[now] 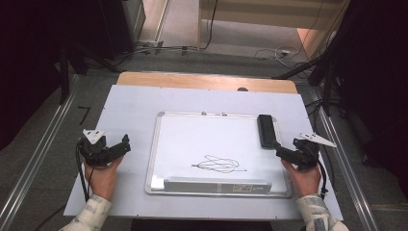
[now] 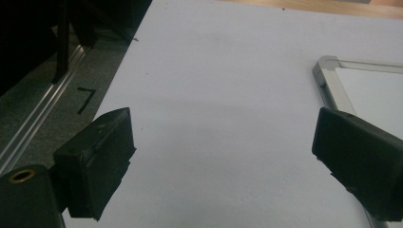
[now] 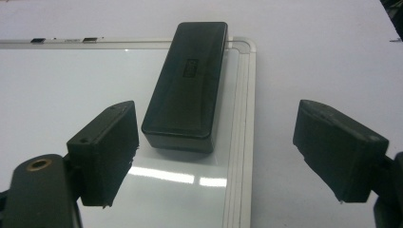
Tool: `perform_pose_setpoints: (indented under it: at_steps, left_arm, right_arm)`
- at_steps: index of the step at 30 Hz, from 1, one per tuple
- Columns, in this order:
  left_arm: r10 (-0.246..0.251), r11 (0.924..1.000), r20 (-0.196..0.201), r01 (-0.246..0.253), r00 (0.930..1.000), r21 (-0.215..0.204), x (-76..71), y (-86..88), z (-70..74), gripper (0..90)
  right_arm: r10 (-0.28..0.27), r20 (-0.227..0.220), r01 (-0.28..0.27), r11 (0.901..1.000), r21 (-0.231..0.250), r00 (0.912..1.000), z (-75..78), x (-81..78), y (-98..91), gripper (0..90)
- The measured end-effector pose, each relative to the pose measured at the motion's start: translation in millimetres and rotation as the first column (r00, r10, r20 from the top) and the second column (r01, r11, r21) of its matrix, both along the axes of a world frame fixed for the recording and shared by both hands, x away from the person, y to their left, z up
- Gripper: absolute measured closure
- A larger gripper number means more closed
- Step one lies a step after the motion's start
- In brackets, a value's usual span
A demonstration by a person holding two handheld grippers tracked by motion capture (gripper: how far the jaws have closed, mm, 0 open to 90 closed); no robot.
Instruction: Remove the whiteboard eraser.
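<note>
You have a table (image 1: 130,103) with a pale sheet over it, bare wood showing along its far edge. A whiteboard (image 1: 183,139) lies flat at its middle. Your hands hover over the sheet on either side of the board.

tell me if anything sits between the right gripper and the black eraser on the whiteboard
Nothing visible does. The right gripper is open and aimed at the near end of the black eraser, which lies flat at the whiteboard's right edge. Between the jaws and the eraser there is bare board surface and frame.
</note>
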State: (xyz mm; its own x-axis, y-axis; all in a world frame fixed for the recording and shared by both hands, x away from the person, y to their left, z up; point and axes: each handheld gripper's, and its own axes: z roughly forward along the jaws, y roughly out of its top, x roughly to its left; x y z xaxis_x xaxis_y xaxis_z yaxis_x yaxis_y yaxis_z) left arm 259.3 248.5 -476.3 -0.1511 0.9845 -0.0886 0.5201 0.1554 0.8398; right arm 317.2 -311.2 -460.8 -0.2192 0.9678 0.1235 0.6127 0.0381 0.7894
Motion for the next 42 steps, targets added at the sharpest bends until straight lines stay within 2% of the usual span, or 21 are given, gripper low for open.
perform_pose_setpoints:
  at_steps: [1,9,13,17,18,19,20,24,27,29,32,34,37,42]
  left_arm:
    - [0.0,1.0,-0.001,0.0,1.0,0.0,0.2,-0.1,-0.2,7.3]
    - [-0.003,1.0,-0.01,0.003,0.9999,0.001,1.1,-0.7,-1.6,7.3]
    - [-0.003,1.0,-0.01,0.003,0.9999,0.0,0.9,-0.8,-1.4,7.2]
    - [-0.004,1.0,-0.009,0.004,1.0,0.0,0.8,0.2,-1.8,7.2]
    - [-0.004,1.0,-0.009,0.004,1.0,-0.001,0.9,0.3,-2.0,7.2]
    - [-0.004,1.0,-0.009,0.004,1.0,-0.001,0.9,0.4,-2.0,7.3]
    - [-0.004,1.0,-0.009,0.004,1.0,-0.003,1.0,0.4,-2.1,7.3]
    - [-0.005,1.0,-0.008,0.005,1.0,-0.004,1.0,0.1,-2.1,7.3]
    - [-0.008,1.0,-0.009,0.008,0.9999,-0.002,0.7,-0.1,-2.1,7.2]
    - [-0.009,1.0,-0.01,0.009,0.9999,-0.002,0.7,0.1,-2.1,7.2]
    - [-0.008,1.0,-0.01,0.008,0.9999,-0.005,0.9,0.2,-2.3,7.2]
    - [-0.008,0.9999,-0.011,0.008,0.9999,-0.007,1.1,0.2,-2.6,7.3]
    - [-0.009,0.9999,-0.01,0.009,0.9999,-0.006,1.2,0.2,-2.7,7.3]
    - [-0.011,0.9999,-0.015,0.01,0.9998,-0.005,1.8,-0.2,-3.5,7.3]
  right_arm:
    - [-0.012,0.007,0.012,0.9999,-0.004,0.9999,1.1,3.4,2.0,13.9]
    - [-0.006,0.004,0.006,0.9999,-0.015,1.0,0.3,20.0,11.2,16.0]
    - [-0.008,0.008,0.008,0.9992,-0.038,0.9999,0.0,32.6,20.2,16.1]
    - [-0.037,0.014,0.038,0.9984,-0.043,0.9992,0.4,49.0,28.1,20.2]
    - [-0.037,0.014,0.038,0.9984,-0.043,0.9992,0.4,49.0,28.1,20.2]
    - [-0.044,0.009,0.045,0.9982,-0.04,0.999,-1.4,56.6,30.2,21.0]
    - [-0.044,0.009,0.045,0.9982,-0.04,0.999,-1.4,56.6,30.2,21.0]
    - [-0.067,-0.027,0.066,0.9976,-0.022,0.9974,-6.7,74.4,37.6,23.7]
    - [-0.07,-0.061,0.067,0.9967,-0.044,0.9957,-9.8,83.7,43.1,27.4]
    - [-0.069,-0.062,0.066,0.9967,-0.047,0.9957,-10.4,86.2,44.6,28.2]
    - [-0.067,-0.031,0.065,0.9947,-0.08,0.9973,-13.7,90.7,50.4,32.1]
    - [-0.066,-0.034,0.062,0.9913,-0.116,0.9973,-17.0,93.4,53.4,34.5]
    - [-0.071,-0.051,0.065,0.9914,-0.114,0.9962,-19.0,98.1,53.9,37.5]
    - [-0.065,-0.075,0.058,0.9943,-0.089,0.9951,-18.3,105.4,51.2,37.4]
